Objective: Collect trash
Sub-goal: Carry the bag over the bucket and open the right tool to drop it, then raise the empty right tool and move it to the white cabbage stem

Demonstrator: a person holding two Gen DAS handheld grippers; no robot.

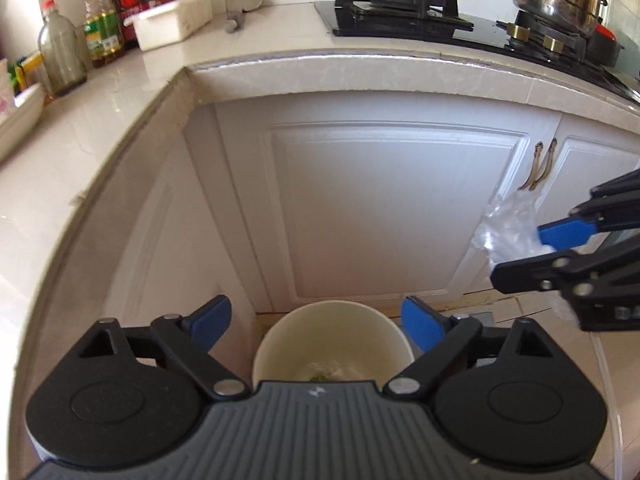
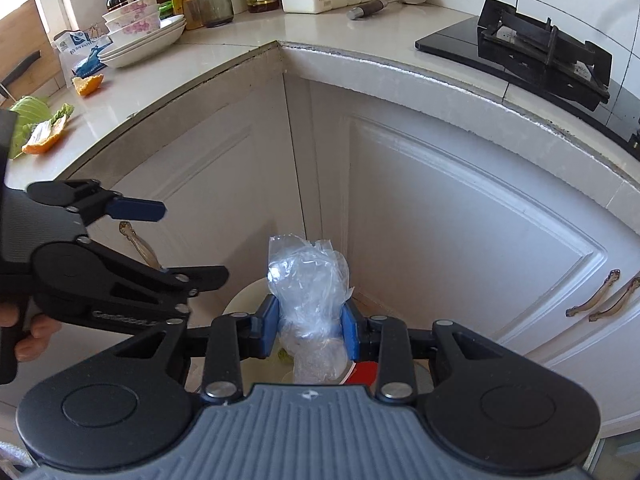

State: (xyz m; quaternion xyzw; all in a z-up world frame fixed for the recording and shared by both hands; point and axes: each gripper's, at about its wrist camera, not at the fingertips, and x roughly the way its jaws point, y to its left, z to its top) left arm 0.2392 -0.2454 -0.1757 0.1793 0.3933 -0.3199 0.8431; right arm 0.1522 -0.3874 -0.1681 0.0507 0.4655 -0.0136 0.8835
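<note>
We hang both grippers over the white bin (image 1: 334,344) on the floor, tucked in the corner where the bench (image 1: 120,120) bends. The left gripper (image 1: 316,320) has its jaws spread wide, nothing between them, and the bin mouth sits right below; a few green scraps lie at its bottom. The right gripper (image 2: 309,326) has its jaws pinching a crumpled clear plastic bag (image 2: 308,276), pads pressed into both sides of it, and most of the bag bulges out ahead of the tips.

In the left view the bag (image 1: 508,224) rides right of the bin and above it, so we judge it is not yet squarely over the mouth. To drop it well, we bring the right gripper inward until the bag hangs over the bin's middle, lower it close to the rim, then part the jaws fully. Light film like this may cling to a pad or drift, so a low release looks safer than a high one. We keep the left gripper (image 2: 160,240) clear of the path; it sits just left of the bag.

More waste waits on the far left bench: orange peel (image 2: 89,83) and a cabbage leaf (image 2: 26,120).
</note>
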